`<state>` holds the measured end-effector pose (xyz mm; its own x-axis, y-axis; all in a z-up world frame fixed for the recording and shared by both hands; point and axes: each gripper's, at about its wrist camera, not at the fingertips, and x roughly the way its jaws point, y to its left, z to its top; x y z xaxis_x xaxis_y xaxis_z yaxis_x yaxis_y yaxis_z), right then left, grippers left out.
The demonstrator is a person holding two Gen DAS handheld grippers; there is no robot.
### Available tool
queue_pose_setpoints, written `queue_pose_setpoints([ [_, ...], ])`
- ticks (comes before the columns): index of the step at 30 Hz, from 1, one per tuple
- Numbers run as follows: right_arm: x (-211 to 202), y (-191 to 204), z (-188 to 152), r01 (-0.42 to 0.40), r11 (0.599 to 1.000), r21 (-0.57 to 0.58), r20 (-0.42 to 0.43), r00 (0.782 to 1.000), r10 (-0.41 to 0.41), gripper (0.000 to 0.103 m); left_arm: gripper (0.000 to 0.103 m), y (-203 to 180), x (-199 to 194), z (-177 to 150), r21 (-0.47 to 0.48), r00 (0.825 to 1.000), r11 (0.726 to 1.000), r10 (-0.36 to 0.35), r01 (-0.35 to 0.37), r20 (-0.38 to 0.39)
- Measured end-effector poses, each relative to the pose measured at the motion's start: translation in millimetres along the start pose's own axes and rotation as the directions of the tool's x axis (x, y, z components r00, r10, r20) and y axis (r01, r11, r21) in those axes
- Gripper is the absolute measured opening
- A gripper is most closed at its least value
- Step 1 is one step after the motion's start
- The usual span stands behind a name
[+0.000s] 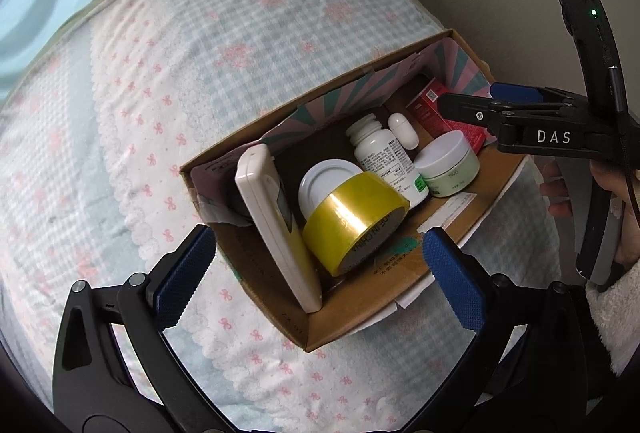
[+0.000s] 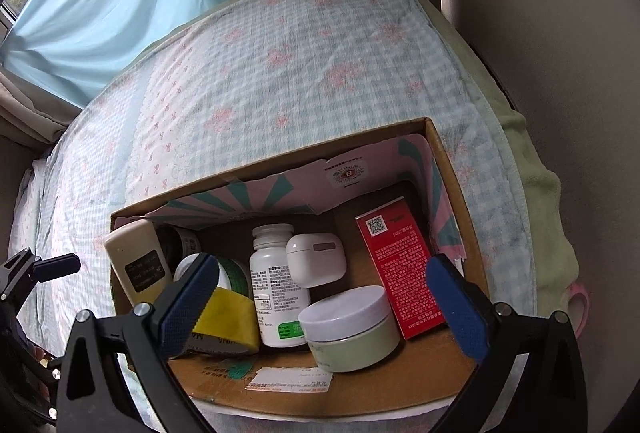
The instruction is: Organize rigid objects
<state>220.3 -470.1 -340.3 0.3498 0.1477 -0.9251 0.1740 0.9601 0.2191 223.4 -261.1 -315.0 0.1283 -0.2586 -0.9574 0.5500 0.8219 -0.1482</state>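
Note:
An open cardboard box [image 1: 360, 309] [image 2: 448, 169] stands on the bed. Inside it are a white remote [image 1: 272, 229] [image 2: 136, 265] leaning on the left wall, a yellow tape roll [image 1: 352, 217] [image 2: 228, 321], a white pill bottle [image 1: 384, 153] [image 2: 276, 281], a white earbud case [image 1: 404, 131] [image 2: 316, 259], a pale green jar [image 1: 448, 163] [image 2: 352, 329] and a red carton [image 1: 424, 109] [image 2: 400, 269]. My left gripper [image 1: 320, 273] hangs open above the box's left end, holding nothing. My right gripper [image 2: 320, 289] [image 1: 470, 95] is open over the right end, also holding nothing.
The box rests on a blue checked bedsheet [image 1: 200, 53] with pink bows. A light blue curtain [image 2: 100, 13] hangs at the far left, and a wall [image 2: 560, 33] runs close along the right. A green blanket [image 2: 532, 173] lines the bed's right edge. A person's hand [image 1: 556, 193] grips the right tool.

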Motion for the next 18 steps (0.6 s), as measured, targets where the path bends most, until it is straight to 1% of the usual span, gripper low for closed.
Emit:
queue_pose_setpoints([
  [6,-38.0,27.5,-8.3,0.008,0.999,-0.032,0.038,0.999,-0.007,0.103,0.103,10.4,-40.3,-18.6,-0.033,0.998,0.999,-0.001,0.003,0.056],
  [11,-91.4,63.0,-19.1,0.009,0.998,-0.058,0.092,0.996,-0.004,0.103,0.103,17.1,-98.7,-40.4,-0.055,0.991,0.998,0.016,-0.009,0.134],
  [15,-146.9,105.8,-31.7,0.014,0.993,-0.113,0.145,0.989,0.003,0.103,0.103,27.9,-164.3,-62.6,-0.098,0.976,0.995,0.049,-0.028,0.212],
  [18,-189.2,144.1,-42.0,0.021,0.985,-0.169,0.189,0.982,0.012,0.103,0.103,38.3,-219.2,-80.1,-0.134,0.953,0.990,0.081,-0.043,0.292],
])
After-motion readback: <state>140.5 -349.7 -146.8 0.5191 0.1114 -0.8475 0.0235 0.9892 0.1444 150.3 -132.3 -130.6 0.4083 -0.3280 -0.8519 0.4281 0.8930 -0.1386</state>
